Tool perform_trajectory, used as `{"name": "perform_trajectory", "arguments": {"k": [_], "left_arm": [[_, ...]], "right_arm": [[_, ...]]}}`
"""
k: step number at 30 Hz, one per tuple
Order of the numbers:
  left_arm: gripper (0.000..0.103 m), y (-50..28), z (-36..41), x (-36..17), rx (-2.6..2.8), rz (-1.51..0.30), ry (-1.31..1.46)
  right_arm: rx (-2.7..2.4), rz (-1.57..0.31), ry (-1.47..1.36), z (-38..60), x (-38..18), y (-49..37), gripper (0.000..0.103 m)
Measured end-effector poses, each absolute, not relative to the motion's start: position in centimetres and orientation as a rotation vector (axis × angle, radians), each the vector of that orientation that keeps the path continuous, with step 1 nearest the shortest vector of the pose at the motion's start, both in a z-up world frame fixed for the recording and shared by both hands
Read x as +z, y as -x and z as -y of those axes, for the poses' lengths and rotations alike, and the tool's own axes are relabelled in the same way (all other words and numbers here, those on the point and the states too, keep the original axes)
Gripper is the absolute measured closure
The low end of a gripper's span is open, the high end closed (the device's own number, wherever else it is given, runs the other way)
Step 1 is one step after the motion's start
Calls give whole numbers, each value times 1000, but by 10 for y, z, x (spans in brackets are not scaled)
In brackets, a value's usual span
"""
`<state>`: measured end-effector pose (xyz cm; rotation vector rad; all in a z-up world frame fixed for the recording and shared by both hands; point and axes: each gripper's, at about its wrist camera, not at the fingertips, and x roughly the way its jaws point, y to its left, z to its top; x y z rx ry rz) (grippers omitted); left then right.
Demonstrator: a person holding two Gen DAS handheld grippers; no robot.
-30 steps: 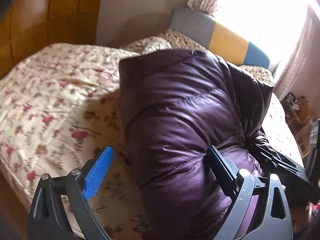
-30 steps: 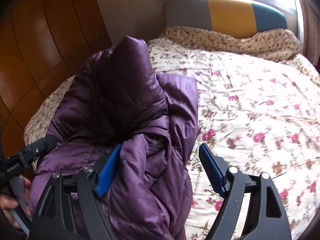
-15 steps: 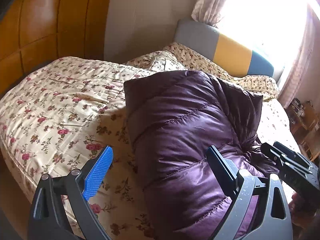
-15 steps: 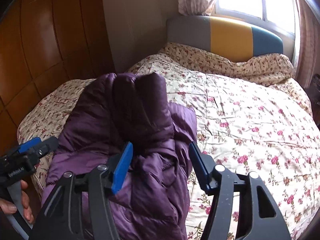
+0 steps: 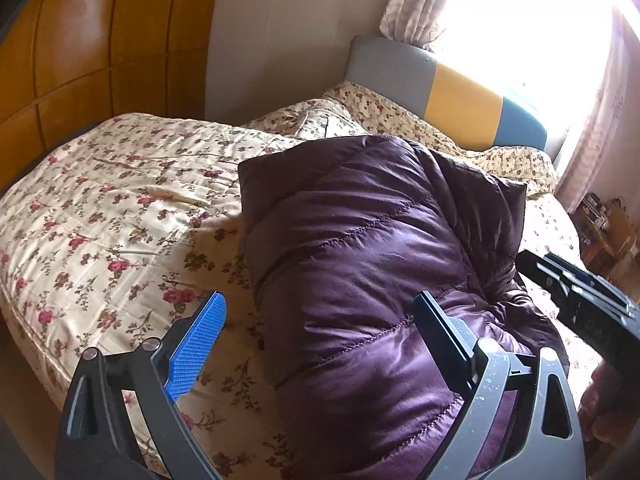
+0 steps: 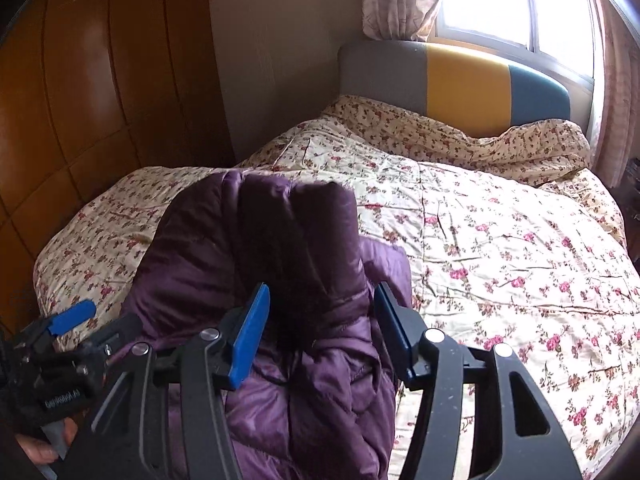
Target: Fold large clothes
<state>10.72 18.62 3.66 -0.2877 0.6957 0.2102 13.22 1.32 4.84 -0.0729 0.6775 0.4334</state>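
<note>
Purple jacket (image 6: 280, 280) btwn right gripper (image 6: 320, 336) jaws.

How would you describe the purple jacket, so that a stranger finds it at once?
Start from the bed with the grey, yellow and blue headboard and the flowered cover. Near the foot, toward the wooden wall panels, lies the purple jacket, folded into a bundle. It is the only plain, shiny, quilted thing on the bed.

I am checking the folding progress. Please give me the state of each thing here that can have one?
Purple down jacket: folded into a bundle, lying on the bed.
Left gripper: jaws open wide, holding nothing.
Right gripper: jaws partly open around a jacket fold, just been closing.
Curtain: drawn aside.
</note>
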Motion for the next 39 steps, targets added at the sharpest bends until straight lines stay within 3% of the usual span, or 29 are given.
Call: {"name": "perform_trajectory", "arguments": {"k": [11, 25, 28, 35, 39], "left_arm": [[9, -92, -179, 38, 237, -685, 302], [9, -37, -154, 42, 273, -662, 317], [3, -25, -150, 41, 289, -659, 319], [4, -5, -146, 33, 352, -687, 300], [3, 2, -144, 32, 393, -698, 276]], "right_arm": [[374, -725, 97, 6, 37, -119, 48], [388, -707, 120, 28, 37, -46, 30], [397, -718, 129, 29, 34, -31, 24], [400, -738, 142, 29, 21, -14, 13], [398, -737, 146, 27, 19, -9, 11]]}}
